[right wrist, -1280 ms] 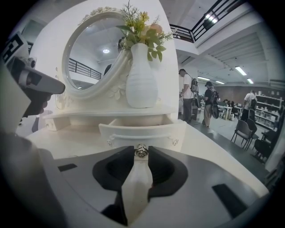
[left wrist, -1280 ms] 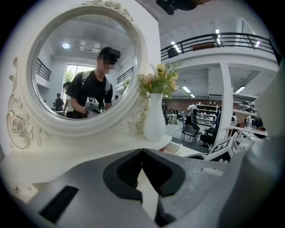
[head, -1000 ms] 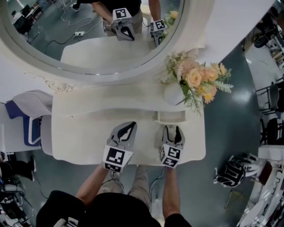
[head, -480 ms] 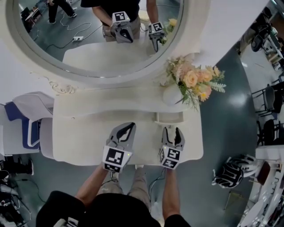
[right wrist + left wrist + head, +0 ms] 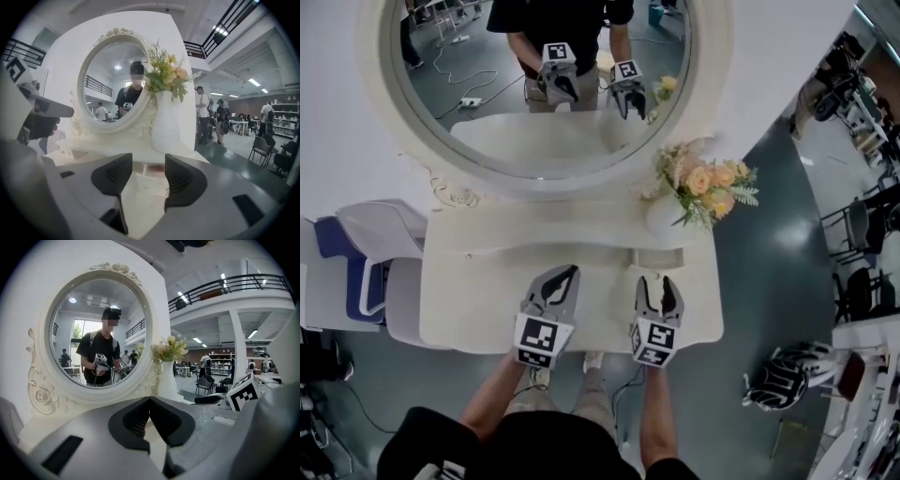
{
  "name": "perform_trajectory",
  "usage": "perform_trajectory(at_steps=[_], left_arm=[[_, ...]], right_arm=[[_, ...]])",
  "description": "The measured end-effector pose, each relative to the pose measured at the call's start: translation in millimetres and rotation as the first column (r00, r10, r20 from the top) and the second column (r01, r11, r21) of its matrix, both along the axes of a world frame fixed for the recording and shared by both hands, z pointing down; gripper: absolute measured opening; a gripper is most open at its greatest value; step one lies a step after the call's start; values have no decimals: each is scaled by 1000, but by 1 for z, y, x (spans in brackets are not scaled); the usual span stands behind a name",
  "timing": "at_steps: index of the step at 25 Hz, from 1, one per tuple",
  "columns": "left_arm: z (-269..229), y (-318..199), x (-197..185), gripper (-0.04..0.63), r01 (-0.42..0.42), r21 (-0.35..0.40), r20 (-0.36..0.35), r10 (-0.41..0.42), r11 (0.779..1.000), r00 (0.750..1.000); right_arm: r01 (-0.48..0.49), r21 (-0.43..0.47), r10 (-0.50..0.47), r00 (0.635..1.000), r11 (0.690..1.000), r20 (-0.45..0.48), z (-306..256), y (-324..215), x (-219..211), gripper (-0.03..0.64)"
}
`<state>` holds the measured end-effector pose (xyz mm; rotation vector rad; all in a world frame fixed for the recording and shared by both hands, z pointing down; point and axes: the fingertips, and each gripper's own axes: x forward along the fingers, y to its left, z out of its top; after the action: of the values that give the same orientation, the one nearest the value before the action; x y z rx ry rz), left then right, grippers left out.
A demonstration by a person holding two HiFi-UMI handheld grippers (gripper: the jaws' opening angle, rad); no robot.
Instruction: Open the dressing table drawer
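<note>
The cream dressing table (image 5: 478, 309) stands below its round mirror (image 5: 487, 112). A small drawer (image 5: 659, 257) in the raised shelf under the vase stands pulled out a little. In the right gripper view this drawer (image 5: 152, 169) shows a reddish inside. My right gripper (image 5: 659, 284) hovers over the tabletop just in front of it. Its jaws (image 5: 149, 176) are apart and closing, with nothing between them. My left gripper (image 5: 567, 275) hovers to its left above the tabletop, tips together (image 5: 149, 401) and holding nothing.
A white vase (image 5: 664, 217) of peach flowers (image 5: 708, 178) stands at the table's back right, close behind the drawer. A blue and white chair (image 5: 366, 267) sits left of the table. A helmet-like object (image 5: 783, 375) lies on the floor at right.
Both grippers have lifted a little above the tabletop and stay side by side near its front. The head view now takes in more of the mirror. The drawer has not moved.
</note>
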<state>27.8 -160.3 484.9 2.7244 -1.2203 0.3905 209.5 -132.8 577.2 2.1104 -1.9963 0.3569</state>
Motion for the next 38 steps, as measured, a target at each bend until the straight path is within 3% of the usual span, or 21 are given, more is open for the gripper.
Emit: perform_trajectory(at_steps=[10, 22, 38], left_arm=[[-45, 13, -67, 3, 92, 64, -15, -91, 994, 996], [-86, 47, -148, 3, 185, 121, -29, -183, 975, 983], [-98, 95, -197, 3, 205, 144, -36, -202, 968, 979]], right_arm=[[90, 118, -89, 996, 989, -15, -85, -2, -67, 163], [236, 160, -233, 972, 959, -38, -141, 21, -164, 63], [330, 172, -318, 944, 928, -89, -170, 67, -235, -2]])
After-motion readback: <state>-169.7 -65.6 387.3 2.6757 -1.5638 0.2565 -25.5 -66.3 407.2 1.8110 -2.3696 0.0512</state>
